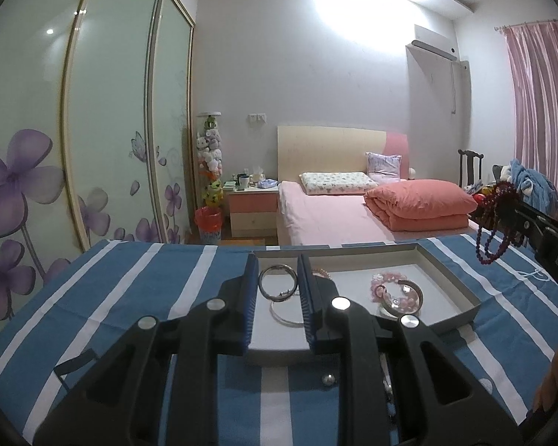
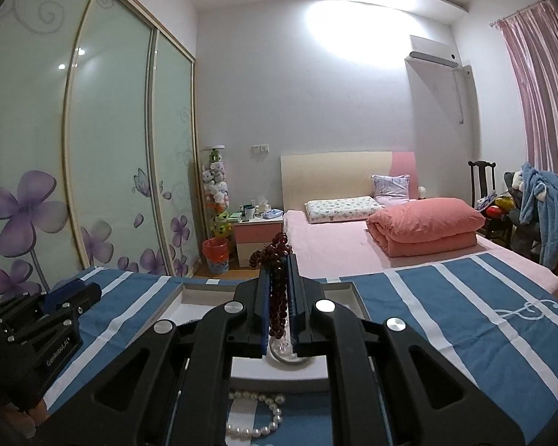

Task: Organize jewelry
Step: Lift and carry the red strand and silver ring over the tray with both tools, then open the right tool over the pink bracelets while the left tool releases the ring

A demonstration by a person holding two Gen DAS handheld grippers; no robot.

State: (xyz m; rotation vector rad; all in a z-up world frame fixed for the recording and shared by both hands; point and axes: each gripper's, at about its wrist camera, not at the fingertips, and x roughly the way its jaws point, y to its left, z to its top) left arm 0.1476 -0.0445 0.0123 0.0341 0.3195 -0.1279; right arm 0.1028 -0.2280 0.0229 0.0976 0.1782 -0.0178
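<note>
- Already put away: the shallow grey-walled cardboard tray (image 1: 448, 267) on the blue-and-white striped cloth (image 1: 137, 290) holds a silver metal bangle with a clasp (image 1: 278, 282), a thinner silver hoop (image 1: 284, 316) at its 6 o'clock, and a pink bead bracelet bunched with a dark-rimmed bangle (image 1: 396, 293) toward the tray's 3 o'clock.
- In hand: the right gripper (image 2: 279, 297) has its jaws nearly closed on a dark red beaded necklace (image 2: 277, 260); in the left wrist view the same strand dangles in loops above the tray's 2 o'clock corner, clear of the cloth.
- The left gripper (image 1: 278, 286) stands parted with nothing between its fingers, poised over the tray's 9 o'clock half.
- Left to do, as I judge it: lower the red strand into the tray, then collect the white pearl necklace (image 2: 258, 414) lying on the cloth just outside the tray's 6 o'clock wall.
- A small silver bead or stud (image 1: 328, 379) also sits on the cloth at that side; what it is cannot be told.
- Roughly past halfway.
</note>
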